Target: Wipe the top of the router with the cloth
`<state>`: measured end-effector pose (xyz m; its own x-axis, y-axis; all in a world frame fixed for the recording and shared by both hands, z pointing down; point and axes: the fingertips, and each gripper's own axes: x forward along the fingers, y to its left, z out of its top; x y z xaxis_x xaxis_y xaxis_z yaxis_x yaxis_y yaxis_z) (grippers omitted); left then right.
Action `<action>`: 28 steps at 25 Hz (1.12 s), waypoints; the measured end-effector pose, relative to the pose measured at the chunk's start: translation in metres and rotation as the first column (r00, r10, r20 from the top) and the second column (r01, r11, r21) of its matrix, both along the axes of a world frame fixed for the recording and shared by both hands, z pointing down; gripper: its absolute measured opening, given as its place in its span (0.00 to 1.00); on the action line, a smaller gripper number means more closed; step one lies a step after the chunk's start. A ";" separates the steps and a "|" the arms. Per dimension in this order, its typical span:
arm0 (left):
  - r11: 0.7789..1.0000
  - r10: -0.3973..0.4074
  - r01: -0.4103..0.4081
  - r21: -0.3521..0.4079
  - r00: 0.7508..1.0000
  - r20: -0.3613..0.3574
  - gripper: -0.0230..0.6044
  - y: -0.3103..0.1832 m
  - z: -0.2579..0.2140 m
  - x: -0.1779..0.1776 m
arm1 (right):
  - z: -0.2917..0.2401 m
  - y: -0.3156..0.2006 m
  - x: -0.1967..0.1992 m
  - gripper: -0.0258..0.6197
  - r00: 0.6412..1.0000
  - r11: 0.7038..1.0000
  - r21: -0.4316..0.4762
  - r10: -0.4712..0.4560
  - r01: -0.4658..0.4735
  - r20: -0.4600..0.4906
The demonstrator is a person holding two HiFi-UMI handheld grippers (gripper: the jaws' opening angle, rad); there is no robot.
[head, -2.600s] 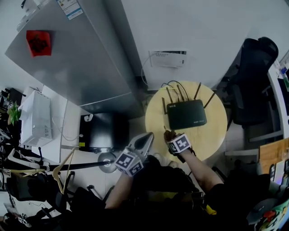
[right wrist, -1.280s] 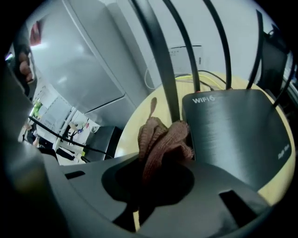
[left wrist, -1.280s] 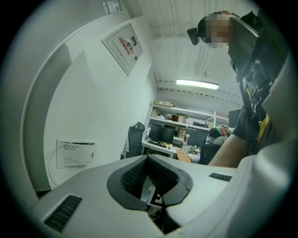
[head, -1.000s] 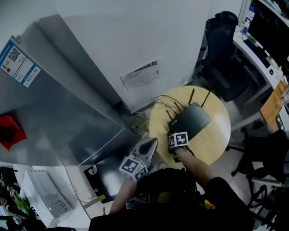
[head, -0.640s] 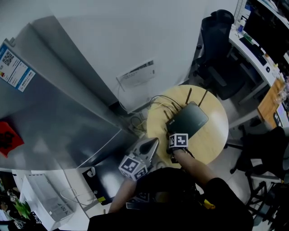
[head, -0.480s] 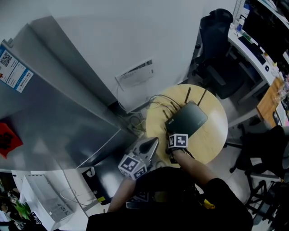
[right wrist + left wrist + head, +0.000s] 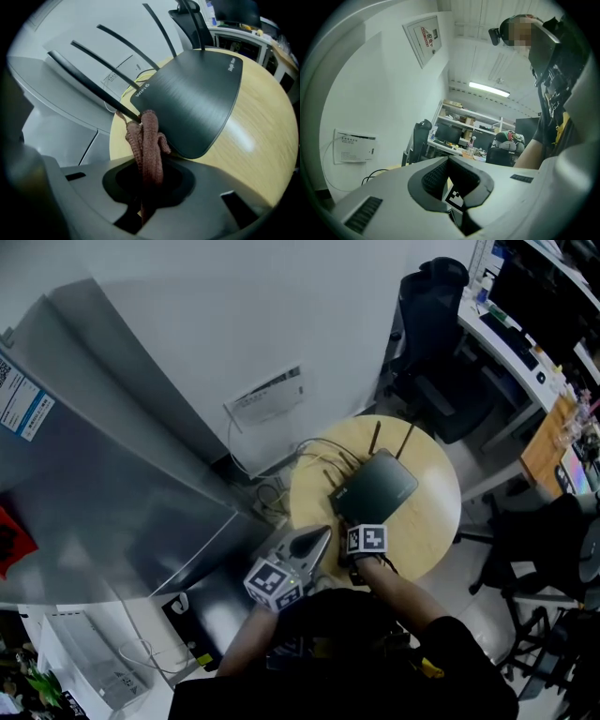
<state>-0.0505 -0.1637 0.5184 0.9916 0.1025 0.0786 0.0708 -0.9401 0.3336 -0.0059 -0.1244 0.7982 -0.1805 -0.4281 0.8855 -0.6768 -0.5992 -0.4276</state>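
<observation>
**Cloth at router's near edge, right tool clamped on it**

The router (image 7: 192, 98) is black and flat w/ pale print on top. It sits on the round wooden bench (image 7: 262, 136), towards the wall side. Its thin antennas (image 7: 108, 61) stand up along the far edge. Dark cables (image 7: 319, 451) trail off the bench behind it.

The right tool (image 7: 145, 185) has its jaws closed on the cloth (image 7: 147, 140), a reddish-brown knit bunched into a thick roll. The roll sticks out fwd from btwn the jaws. Its free end lies against the router's near-left edge, right by the base of one antenna. Most of the router top is bare, w/ a dull sheen.

In the head view the right tool sits at the router's near corner, over the bench. The left tool (image 7: 314, 538) is just beside it, to the left, at the bench rim and off the router. In the left gripper view its jaw tips meet w/ nothing btwn them.

Around it: a big grey cabinet (image 7: 103, 456) to the left, a white wall box (image 7: 267, 395) above the bench, and a dark office chair (image 7: 427, 334) to the upper right.
</observation>
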 end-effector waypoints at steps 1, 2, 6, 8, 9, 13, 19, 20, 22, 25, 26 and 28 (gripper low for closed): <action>1.000 0.008 -0.008 0.002 1.000 0.000 0.02 0.002 0.000 0.002 | 0.000 0.002 0.002 0.13 1.000 1.000 0.001 -0.006 0.006 -0.005; 1.000 0.013 -0.013 0.003 1.000 0.000 0.02 0.002 0.001 0.004 | -0.001 0.003 0.004 0.13 1.000 1.000 0.002 -0.014 0.014 -0.010; 1.000 0.020 -0.020 -0.010 1.000 0.002 0.02 0.008 0.001 0.008 | 0.000 0.014 0.006 0.13 0.995 0.996 -0.007 -0.093 0.093 -0.043; 1.000 0.024 -0.024 -0.011 1.000 0.001 0.02 0.011 0.002 0.010 | 0.001 0.020 0.009 0.13 0.987 0.989 -0.012 -0.147 0.147 -0.070; 1.000 0.025 -0.025 -0.011 1.000 0.000 0.02 0.012 0.002 0.011 | 0.001 0.022 0.010 0.13 0.981 0.985 -0.011 -0.174 0.173 -0.083; 1.000 0.024 -0.024 -0.011 1.000 0.000 0.02 0.020 0.002 0.016 | -0.001 0.030 0.012 0.14 0.940 0.950 -0.031 -0.311 0.310 -0.142; 0.999 -0.034 0.034 0.001 0.999 0.011 0.02 0.029 0.004 0.030 | -0.013 0.026 0.017 0.14 0.812 0.839 -0.003 -0.528 0.544 -0.251; 0.999 -0.051 0.051 0.001 0.999 0.010 0.02 0.030 0.004 0.033 | -0.013 0.029 0.017 0.14 0.776 0.806 -0.016 -0.574 0.591 -0.261; 0.996 -0.090 0.090 0.004 0.996 0.006 0.02 0.031 0.003 0.040 | -0.013 0.036 0.018 0.14 0.692 0.729 -0.044 -0.665 0.683 -0.281; 0.985 -0.170 0.170 0.008 0.985 0.003 0.02 0.036 0.001 0.053 | -0.012 0.052 0.030 0.14 0.562 0.615 -0.113 -0.770 0.781 -0.302; 0.980 -0.201 0.201 0.006 0.980 0.002 0.02 0.037 -0.001 0.057 | -0.014 0.058 0.037 0.14 0.526 0.583 -0.142 -0.795 0.800 -0.303; 0.967 -0.256 0.256 0.003 0.967 0.000 0.02 0.040 -0.005 0.061 | -0.017 0.064 0.049 0.14 0.469 0.530 -0.167 -0.830 0.831 -0.302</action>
